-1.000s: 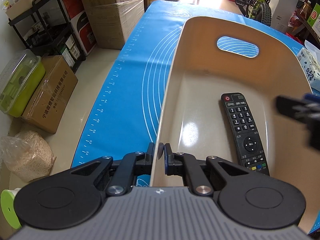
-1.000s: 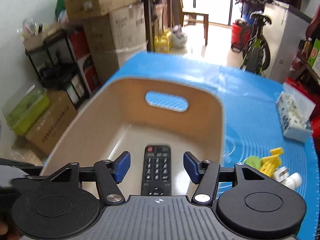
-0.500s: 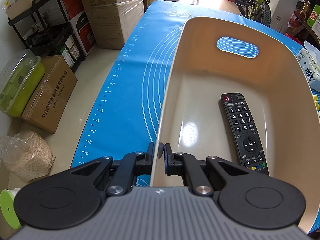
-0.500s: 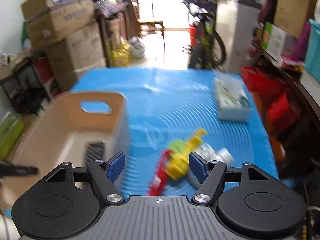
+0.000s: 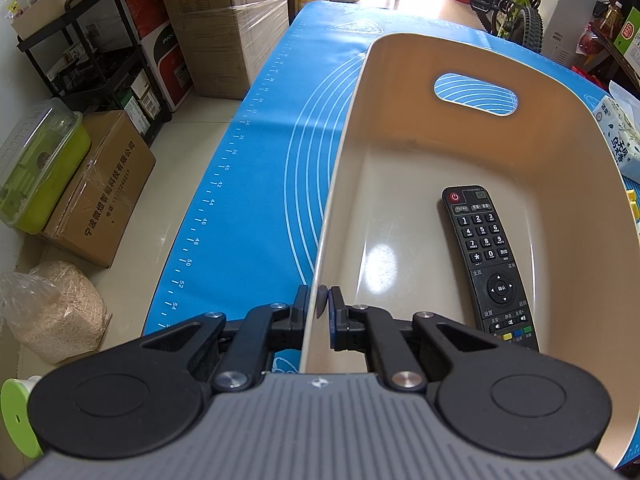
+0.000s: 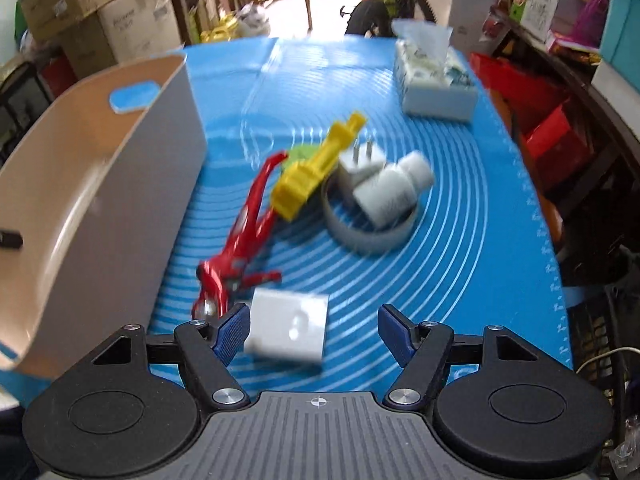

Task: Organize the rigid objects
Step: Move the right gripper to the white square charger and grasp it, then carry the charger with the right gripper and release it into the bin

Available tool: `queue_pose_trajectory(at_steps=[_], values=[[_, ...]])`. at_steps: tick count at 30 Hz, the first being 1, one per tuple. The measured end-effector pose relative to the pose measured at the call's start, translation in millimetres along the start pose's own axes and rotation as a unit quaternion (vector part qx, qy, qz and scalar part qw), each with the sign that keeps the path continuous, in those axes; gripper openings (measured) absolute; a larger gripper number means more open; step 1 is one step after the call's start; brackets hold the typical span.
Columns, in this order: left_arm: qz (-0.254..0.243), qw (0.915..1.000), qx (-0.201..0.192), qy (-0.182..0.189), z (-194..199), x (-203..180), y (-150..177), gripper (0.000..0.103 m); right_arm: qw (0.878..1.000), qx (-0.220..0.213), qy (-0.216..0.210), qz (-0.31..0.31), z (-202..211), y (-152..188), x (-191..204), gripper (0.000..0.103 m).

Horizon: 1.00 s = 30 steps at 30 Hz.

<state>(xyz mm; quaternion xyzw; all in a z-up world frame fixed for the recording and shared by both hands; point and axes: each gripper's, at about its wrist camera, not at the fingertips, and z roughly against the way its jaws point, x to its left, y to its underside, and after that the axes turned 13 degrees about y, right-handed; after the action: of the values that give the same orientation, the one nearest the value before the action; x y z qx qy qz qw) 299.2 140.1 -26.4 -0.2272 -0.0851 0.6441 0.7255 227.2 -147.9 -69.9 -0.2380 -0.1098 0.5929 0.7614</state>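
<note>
A beige bin (image 5: 560, 92) stands on the blue mat (image 5: 256, 184) with a black remote (image 5: 486, 264) lying on its floor. My left gripper (image 5: 319, 312) is shut on the bin's near left wall. In the right wrist view the bin (image 6: 120, 168) is at the left. My right gripper (image 6: 314, 330) is open above the mat (image 6: 460, 248), with a white square block (image 6: 286, 326) lying on the mat between its fingers, close to the left one. Beyond lie red pliers (image 6: 244, 240), a yellow plastic piece (image 6: 316, 170), a white plug (image 6: 360, 160), a white bottle (image 6: 392, 192) and a grey ring (image 6: 368, 232).
A tissue pack (image 6: 434, 80) sits at the mat's far right. Cardboard boxes (image 5: 224, 20), a black shelf (image 5: 92, 52) and a green lidded box (image 5: 36, 168) stand on the floor to the left. A bicycle (image 5: 508, 4) and red crates (image 6: 548, 136) stand beyond the table.
My right gripper swung from over the bin to the right and down, over the loose items on the mat, and its jaws stand a little wider. The left gripper and the remote have not moved.
</note>
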Motion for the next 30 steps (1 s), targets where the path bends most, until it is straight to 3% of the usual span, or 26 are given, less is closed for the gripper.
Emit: queue_pose_trajectory(at_steps=[12, 14, 16, 22, 30], values=[[-0.001, 1.0000, 0.000, -0.001, -0.1, 0.2, 0.4, 0.011, 1.000, 0.014, -0.017, 0.005, -25.7, 3.3, 22.1, 0.076], [-0.001, 1.0000, 0.000, 0.000, -0.1, 0.4, 0.3, 0.011, 1.000, 0.013, -0.017, -0.002, -28.7, 1.9, 22.5, 0.074], [-0.001, 1.0000, 0.000, 0.000, -0.2, 0.3, 0.3, 0.011, 1.000, 0.016, -0.012, 0.000, -31.3, 2.2, 22.3, 0.057], [-0.001, 1.0000, 0.000, 0.000, -0.3, 0.6, 0.3, 0.011, 0.999, 0.014, -0.028, -0.023, -31.5, 3.9, 11.7, 0.056], [-0.001, 1.0000, 0.000, 0.000, -0.4, 0.6, 0.2, 0.011, 1.000, 0.011, -0.008, -0.024, -22.4, 7.0, 4.1, 0.055]])
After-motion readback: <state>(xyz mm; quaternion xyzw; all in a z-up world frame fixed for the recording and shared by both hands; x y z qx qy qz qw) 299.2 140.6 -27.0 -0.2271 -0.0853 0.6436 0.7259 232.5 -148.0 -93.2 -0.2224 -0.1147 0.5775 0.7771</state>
